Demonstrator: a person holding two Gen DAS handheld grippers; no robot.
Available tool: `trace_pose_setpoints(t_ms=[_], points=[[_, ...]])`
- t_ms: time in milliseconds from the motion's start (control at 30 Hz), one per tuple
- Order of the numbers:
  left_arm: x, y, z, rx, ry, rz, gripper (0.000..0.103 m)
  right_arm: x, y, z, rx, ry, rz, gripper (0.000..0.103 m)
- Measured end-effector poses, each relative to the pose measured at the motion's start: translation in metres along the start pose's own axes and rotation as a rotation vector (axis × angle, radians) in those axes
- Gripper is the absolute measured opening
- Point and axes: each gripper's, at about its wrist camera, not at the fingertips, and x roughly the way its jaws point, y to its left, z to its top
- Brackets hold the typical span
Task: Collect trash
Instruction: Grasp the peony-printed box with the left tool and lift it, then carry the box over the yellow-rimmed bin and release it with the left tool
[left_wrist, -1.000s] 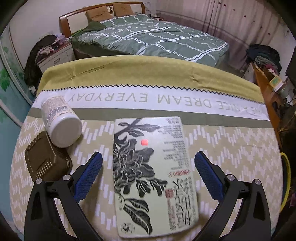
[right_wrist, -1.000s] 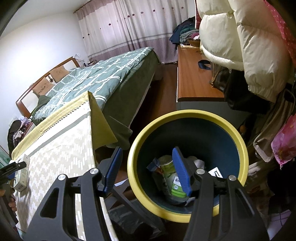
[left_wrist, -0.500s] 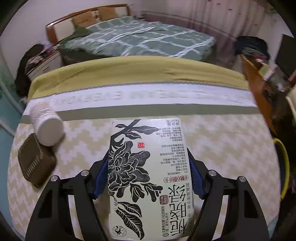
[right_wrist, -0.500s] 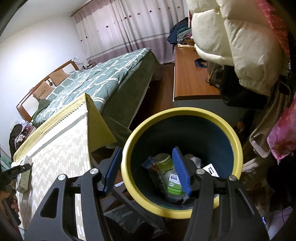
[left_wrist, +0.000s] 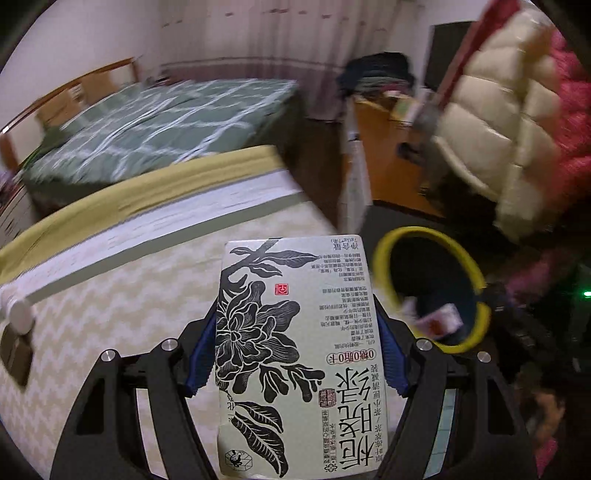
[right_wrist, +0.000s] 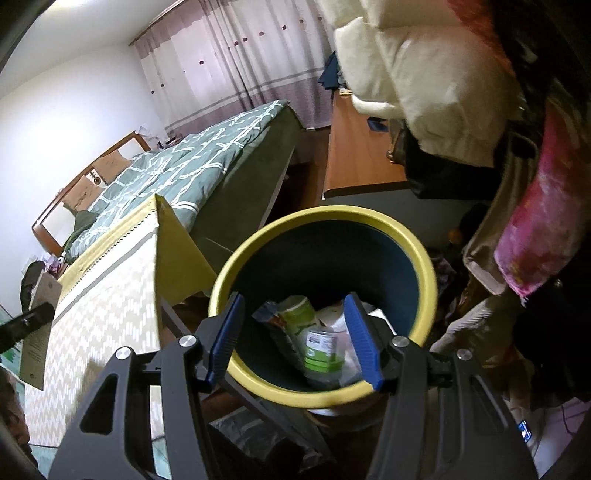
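Note:
My left gripper (left_wrist: 295, 354) is shut on a flat pale-green tea box (left_wrist: 295, 332) with a black flower print, held above the table's right part. The yellow-rimmed dark bin (left_wrist: 476, 273) stands low to the right of the box. In the right wrist view my right gripper (right_wrist: 293, 332) is open and empty just above the same bin (right_wrist: 424, 254), which holds a green bottle (right_wrist: 321, 350) and wrappers. The tea box (right_wrist: 37, 332) and left gripper show at that view's far left edge.
A white pill bottle (left_wrist: 16, 308) and a dark olive box (left_wrist: 14, 354) lie at the table's left edge. The zigzag tablecloth (left_wrist: 110, 302) covers the table. A bed (left_wrist: 159, 122), a wooden desk (right_wrist: 358, 155) and hanging puffy coats (left_wrist: 498, 122) surround the bin.
My left gripper closed on the tea box, lifted it off the cloth and swung right toward the bin. My right gripper stayed open over the bin, shifting slightly.

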Motion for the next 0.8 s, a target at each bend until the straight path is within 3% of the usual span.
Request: trace_pose_setpoints(t_ms=[200, 333, 467, 800], points=[[0.014, -0.078, 0.020, 0.102, -0.002, -0.077, 0.072, -0.015, -0.029, -0.001, 0.030, -0.024, -0.020, 0.054], [0.041, -0.128, 0.033, 0.150, 0.031, -0.145, 0.072, -0.022, -0.052, -0.002, 0.064, -0.037, -0.039, 0.055], [0.068, -0.162, 0.040, 0.179, 0.053, -0.164, 0.072, -0.025, -0.071, -0.004, 0.090, -0.039, -0.056, 0.057], [0.126, -0.198, 0.051, 0.215, 0.097, -0.153, 0.074, -0.023, -0.089, -0.006, 0.115, -0.030, -0.076, 0.057]])
